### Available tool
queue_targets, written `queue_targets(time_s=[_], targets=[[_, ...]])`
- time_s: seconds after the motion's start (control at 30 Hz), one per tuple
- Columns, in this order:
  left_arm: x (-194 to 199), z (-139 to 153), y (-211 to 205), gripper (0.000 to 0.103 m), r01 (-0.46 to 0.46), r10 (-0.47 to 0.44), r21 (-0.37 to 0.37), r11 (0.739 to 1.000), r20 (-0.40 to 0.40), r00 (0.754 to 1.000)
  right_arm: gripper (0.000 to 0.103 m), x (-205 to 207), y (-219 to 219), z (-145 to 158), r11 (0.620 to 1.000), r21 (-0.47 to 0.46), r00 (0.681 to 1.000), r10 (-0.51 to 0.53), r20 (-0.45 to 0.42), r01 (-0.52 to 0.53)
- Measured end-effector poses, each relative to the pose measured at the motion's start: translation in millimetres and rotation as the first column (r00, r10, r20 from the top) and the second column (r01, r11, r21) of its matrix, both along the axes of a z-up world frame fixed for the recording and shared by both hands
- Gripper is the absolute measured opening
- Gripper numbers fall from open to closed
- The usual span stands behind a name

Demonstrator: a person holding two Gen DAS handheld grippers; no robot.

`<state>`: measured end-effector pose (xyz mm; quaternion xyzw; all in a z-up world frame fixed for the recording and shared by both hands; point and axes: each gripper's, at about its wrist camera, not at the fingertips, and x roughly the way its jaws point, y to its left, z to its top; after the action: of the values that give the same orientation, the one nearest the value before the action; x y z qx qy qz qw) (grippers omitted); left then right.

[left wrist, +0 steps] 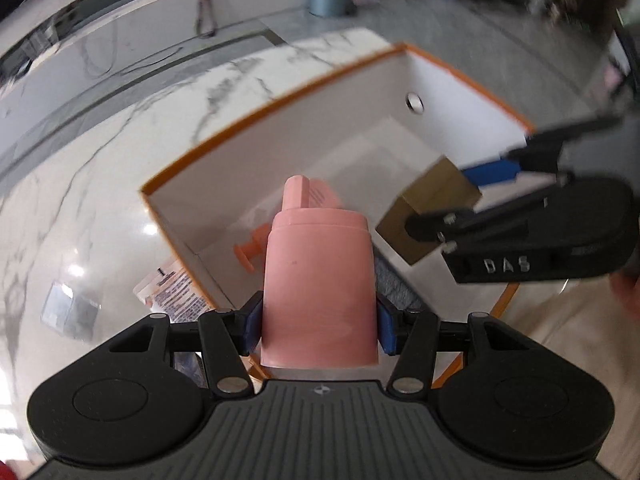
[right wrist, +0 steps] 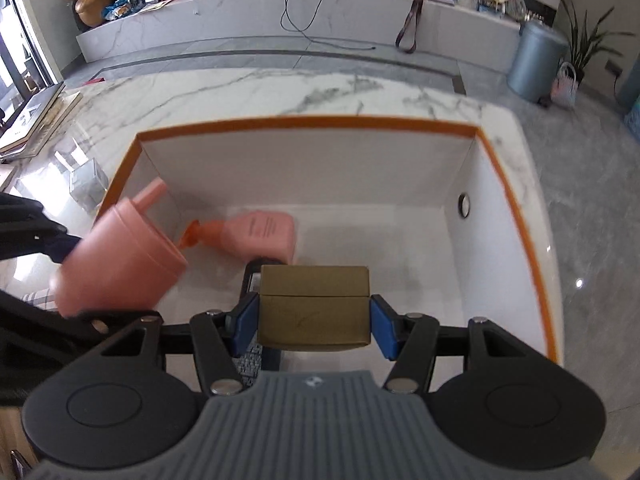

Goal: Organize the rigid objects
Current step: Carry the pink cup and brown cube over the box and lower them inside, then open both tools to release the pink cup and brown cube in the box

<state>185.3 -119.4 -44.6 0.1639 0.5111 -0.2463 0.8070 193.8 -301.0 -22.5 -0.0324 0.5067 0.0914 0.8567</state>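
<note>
i see the marble table [right wrist: 224, 92] filling most of both views, and on it the big open box [right wrist: 308, 125] with the orange rim and white walls, centred in the right wrist frame and running from centre to upper right in the left wrist frame. my left gripper [left wrist: 319, 330] sits at the bottom centre of its view, blue pads clamped on either side of the pink bottle [left wrist: 319, 288], which hangs over the box's near left corner. my right gripper [right wrist: 313, 326] is at the bottom centre of its own frame, pads pressed onto the brown carton [right wrist: 314, 306], held above the box interior. a second pink bottle [right wrist: 260, 236] with an orange cap lies on its side on the box floor, left of centre. a small clear cube [right wrist: 88, 186] rests on the table at the left edge of the right wrist frame.
</note>
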Motion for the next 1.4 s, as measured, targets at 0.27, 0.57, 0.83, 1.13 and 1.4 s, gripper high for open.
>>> queue_targets(time_s=[0.27,0.57,0.83,1.13,1.4], targets=[[4,-25,-22,0.062,0.103,-0.105,0.133,0.986,0.006,0.994,0.059,3,0,-12,0.999,0.034,1.000,-0.005,-0.026,0.005],[9,-31,-25,0.069,0.090,-0.098,0.166,0.982,0.044,0.994,0.059,0,3,-14,0.999,0.045,0.999,0.002,-0.033,0.000],[0,-9,-9,0.075,0.065,-0.075,0.102,0.993,0.093,0.993,0.059,-4,5,-13,0.998,0.070,0.999,0.008,-0.047,-0.005],[-4,25,35,0.074,-0.110,0.124,-0.128,0.986,0.112,0.986,0.059,-18,18,-12,0.994,0.107,0.996,0.046,-0.077,-0.037],[-3,15,60,0.063,-0.219,0.219,-0.180,0.959,-0.020,0.976,0.059,-26,45,-9,0.992,0.091,0.992,0.096,-0.077,-0.089]])
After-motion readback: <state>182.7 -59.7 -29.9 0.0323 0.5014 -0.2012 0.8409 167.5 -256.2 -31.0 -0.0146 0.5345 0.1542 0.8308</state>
